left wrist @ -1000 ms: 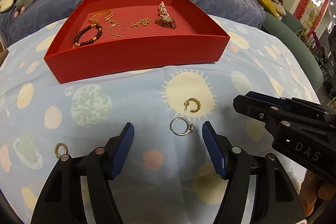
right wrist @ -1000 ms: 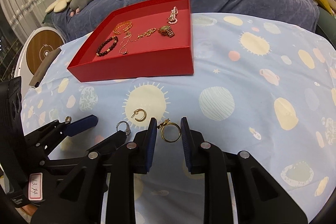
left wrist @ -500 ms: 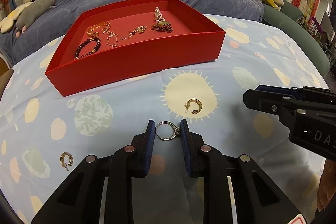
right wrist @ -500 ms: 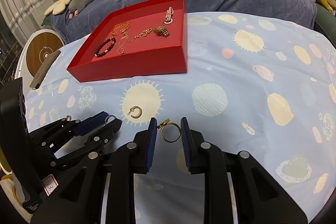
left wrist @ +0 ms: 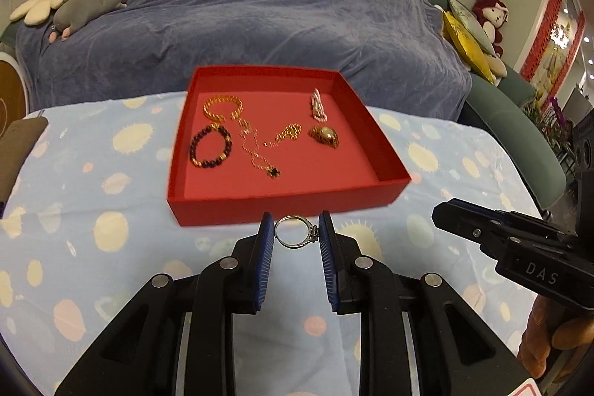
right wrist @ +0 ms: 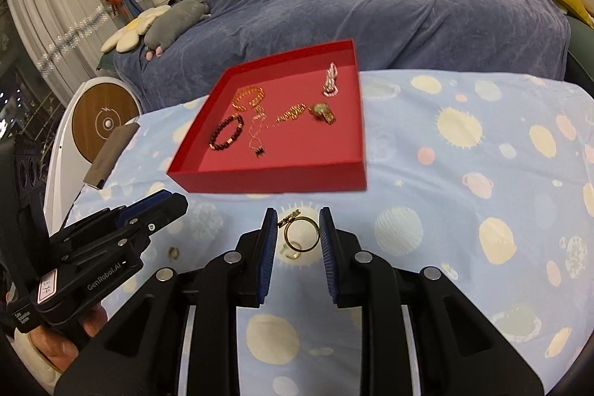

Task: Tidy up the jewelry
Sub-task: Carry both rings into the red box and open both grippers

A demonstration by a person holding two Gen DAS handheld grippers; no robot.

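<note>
While we hold both tongs above the surface with its planet-print cloth, our left tongs pinch a silver ring between their blue pads, just in front of the red tray. Our right tongs grip a gold ring the same way, near the tray's front wall. Inside the tray lie a dark bead bracelet, gold chains, a watch and a pink beaded strand.
</note>
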